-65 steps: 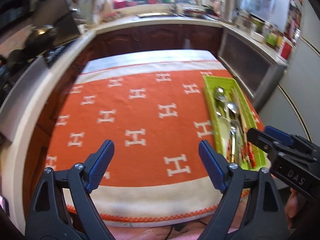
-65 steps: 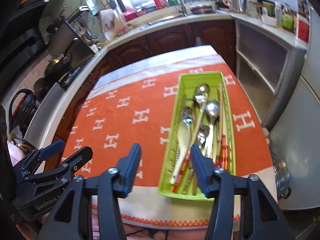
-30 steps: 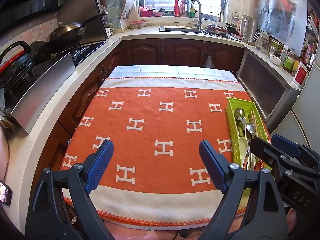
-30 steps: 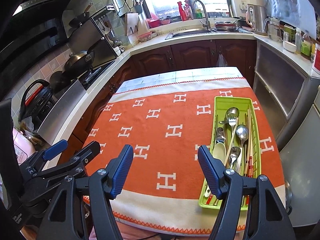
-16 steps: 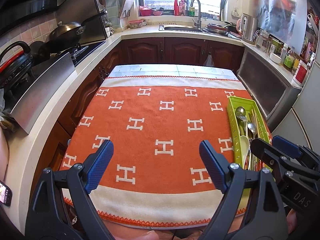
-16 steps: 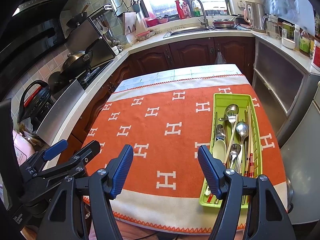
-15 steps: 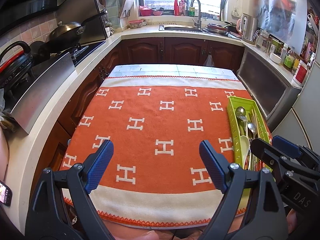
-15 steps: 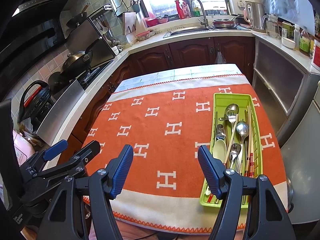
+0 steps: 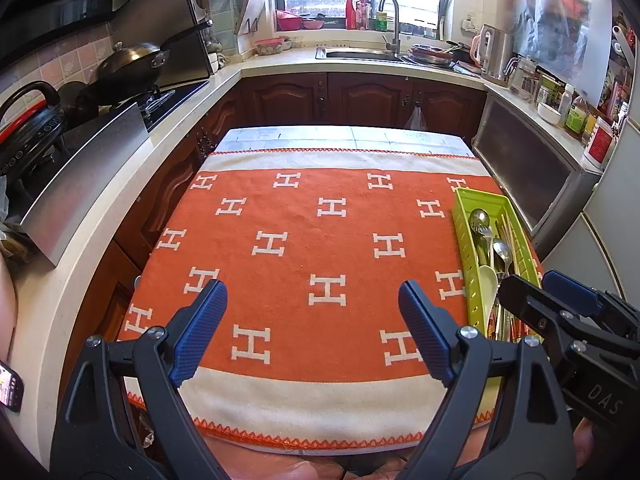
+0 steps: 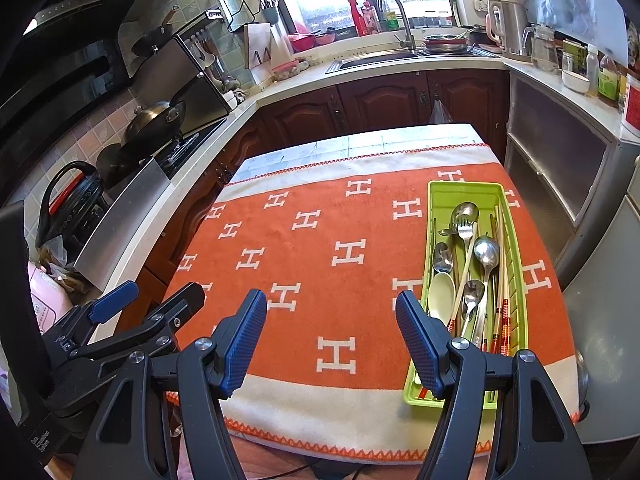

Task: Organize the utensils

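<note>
A lime green utensil tray (image 10: 435, 200) lies lengthwise at the right side of the orange H-patterned cloth (image 10: 320, 272). It holds several metal spoons (image 10: 486, 252), a fork (image 10: 464, 229), a pale plastic spoon (image 10: 441, 297) and chopsticks (image 10: 505, 296). The tray (image 9: 463, 224) also shows at the right in the left wrist view. My left gripper (image 9: 312, 330) hangs open above the near middle of the cloth, holding nothing. Near the tray's front end my right gripper (image 10: 331, 340) is open and holds nothing; it also enters the left wrist view (image 9: 560, 300).
The cloth (image 9: 304, 248) covers a table ringed by kitchen counters. A stove with a wok (image 9: 128, 66) stands at left, a sink (image 9: 360, 54) at the back, jars and a kettle (image 9: 494, 54) at right. A grey cabinet (image 10: 600, 264) is close beside the tray.
Both views pulled up and back from the table between 2.2 s and 1 s ago. Since then nothing has visibly changed; both grippers stay open.
</note>
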### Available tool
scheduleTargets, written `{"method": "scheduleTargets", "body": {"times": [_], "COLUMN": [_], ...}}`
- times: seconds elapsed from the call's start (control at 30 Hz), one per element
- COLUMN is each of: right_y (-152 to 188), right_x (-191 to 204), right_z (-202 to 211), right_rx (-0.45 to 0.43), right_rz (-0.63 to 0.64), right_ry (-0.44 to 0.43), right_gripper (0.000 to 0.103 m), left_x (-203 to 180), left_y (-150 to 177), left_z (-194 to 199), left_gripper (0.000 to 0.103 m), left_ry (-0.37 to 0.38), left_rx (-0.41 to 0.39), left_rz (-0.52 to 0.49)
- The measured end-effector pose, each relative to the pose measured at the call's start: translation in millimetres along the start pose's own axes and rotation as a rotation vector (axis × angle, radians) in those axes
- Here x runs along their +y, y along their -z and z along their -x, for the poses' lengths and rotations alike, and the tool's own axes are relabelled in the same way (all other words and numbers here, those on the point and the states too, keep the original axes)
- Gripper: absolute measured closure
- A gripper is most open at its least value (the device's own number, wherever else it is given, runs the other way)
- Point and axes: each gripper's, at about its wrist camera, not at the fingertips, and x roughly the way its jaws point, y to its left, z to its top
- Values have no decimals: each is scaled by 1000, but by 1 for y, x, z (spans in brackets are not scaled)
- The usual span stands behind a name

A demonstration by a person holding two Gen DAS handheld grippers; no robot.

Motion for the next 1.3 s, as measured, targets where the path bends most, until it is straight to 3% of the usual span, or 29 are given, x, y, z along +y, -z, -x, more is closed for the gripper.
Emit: {"method": "scheduleTargets", "body": {"times": [0.83,1.3], "right_y": [8,11], "right_x": [6,20], "right_z": [0,5], "right_rx": [10,24], "right_rz": [-2,9], "right_ry": [1,49], "right_gripper": [35,35], "left_x": [7,22], "left_y": [3,1], "left_z": [-2,-7], "left_gripper": [17,17], "left_ry": [37,76], "left_rx": [26,43], "left_rz": [2,12]}}
